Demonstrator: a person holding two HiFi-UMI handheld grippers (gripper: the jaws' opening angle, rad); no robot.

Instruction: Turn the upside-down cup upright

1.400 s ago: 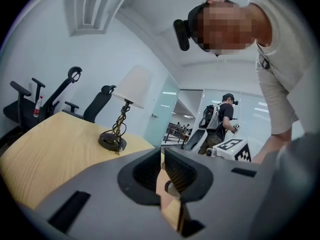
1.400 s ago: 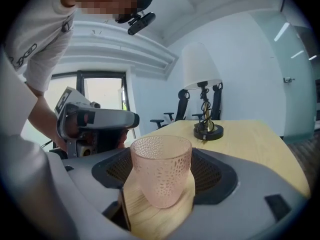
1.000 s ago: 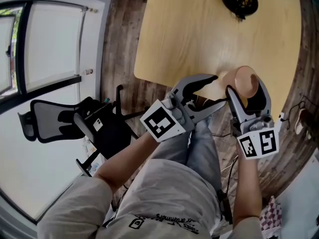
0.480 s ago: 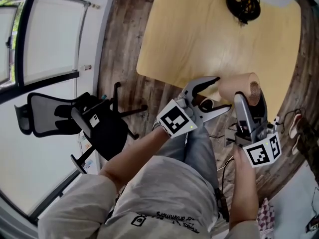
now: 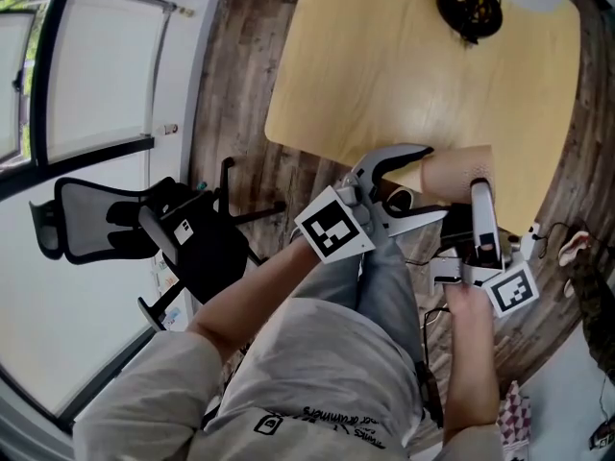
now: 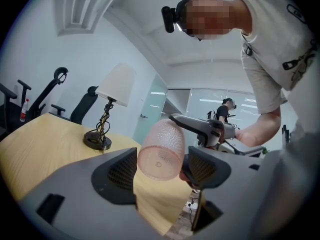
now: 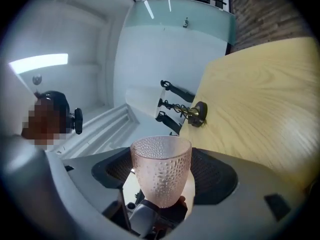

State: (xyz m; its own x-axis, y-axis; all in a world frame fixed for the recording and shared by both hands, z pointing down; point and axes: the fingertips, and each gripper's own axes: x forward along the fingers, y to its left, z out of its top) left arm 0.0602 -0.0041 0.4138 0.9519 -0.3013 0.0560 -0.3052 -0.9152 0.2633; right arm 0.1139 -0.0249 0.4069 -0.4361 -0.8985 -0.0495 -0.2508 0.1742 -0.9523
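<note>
The right claw [image 7: 162,176] is clenched on the cup [image 5: 454,172], which lies on its side in the air over the table's [image 5: 384,65] near edge, by the right corner. The left claw [image 6: 162,169] stands released, its jaws either side of the cup's base without pressing. The flip looks half done. Next, the mouth should roll upward, then the base goes down on the table.

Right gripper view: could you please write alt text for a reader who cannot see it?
A pink dimpled glass cup is clamped between the jaws of the right hand-held gripper, its rim toward the top of the frame. Behind it, a light wooden table and a white-shaded table lamp appear tipped sideways.
</note>
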